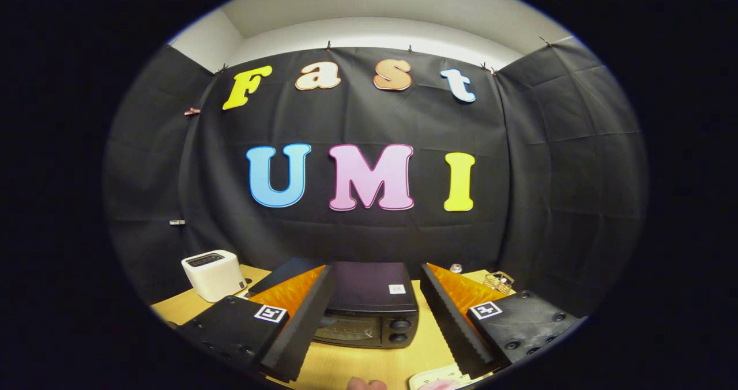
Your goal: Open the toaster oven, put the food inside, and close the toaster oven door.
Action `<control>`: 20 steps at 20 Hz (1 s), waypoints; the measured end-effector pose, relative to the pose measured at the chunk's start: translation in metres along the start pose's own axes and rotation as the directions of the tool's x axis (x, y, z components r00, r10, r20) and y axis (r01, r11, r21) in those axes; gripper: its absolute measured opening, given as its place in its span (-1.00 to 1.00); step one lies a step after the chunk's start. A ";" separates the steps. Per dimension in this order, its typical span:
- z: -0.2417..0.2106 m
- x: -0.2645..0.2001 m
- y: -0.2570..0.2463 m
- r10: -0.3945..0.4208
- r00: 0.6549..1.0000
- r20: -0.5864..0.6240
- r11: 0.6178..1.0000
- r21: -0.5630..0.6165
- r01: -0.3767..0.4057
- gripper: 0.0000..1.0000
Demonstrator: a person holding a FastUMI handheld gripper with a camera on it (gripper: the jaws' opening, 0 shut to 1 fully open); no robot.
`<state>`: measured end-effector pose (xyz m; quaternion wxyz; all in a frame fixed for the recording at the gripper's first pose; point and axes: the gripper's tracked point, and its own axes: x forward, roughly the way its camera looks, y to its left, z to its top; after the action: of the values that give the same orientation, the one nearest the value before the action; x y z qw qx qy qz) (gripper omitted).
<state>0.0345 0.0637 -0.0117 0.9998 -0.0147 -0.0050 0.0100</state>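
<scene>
open claw [373,321] before shut toaster oven [369,306]

The gripper [369,321] has two long, flat fingers [300,326] shaped like tapering wedges, each with a finely ribbed, saw-toothed inner face. Each finger is fixed to a blocky dark mount [230,326] studded with round screw heads. A small square black-and-white marker tag [271,313] sits on top of each mount. The fingers stand well apart.
</scene>
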 end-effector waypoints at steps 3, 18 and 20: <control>-0.010 0.016 0.039 0.013 1.000 0.005 1.000 0.023 -0.013 0.98; -0.143 0.093 0.115 -0.029 0.985 -0.169 0.999 0.012 0.031 0.99; -0.137 0.096 0.110 -0.059 0.988 -0.139 0.998 0.019 0.063 1.00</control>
<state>0.1297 0.1714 -0.1506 0.9977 -0.0036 0.0642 -0.0216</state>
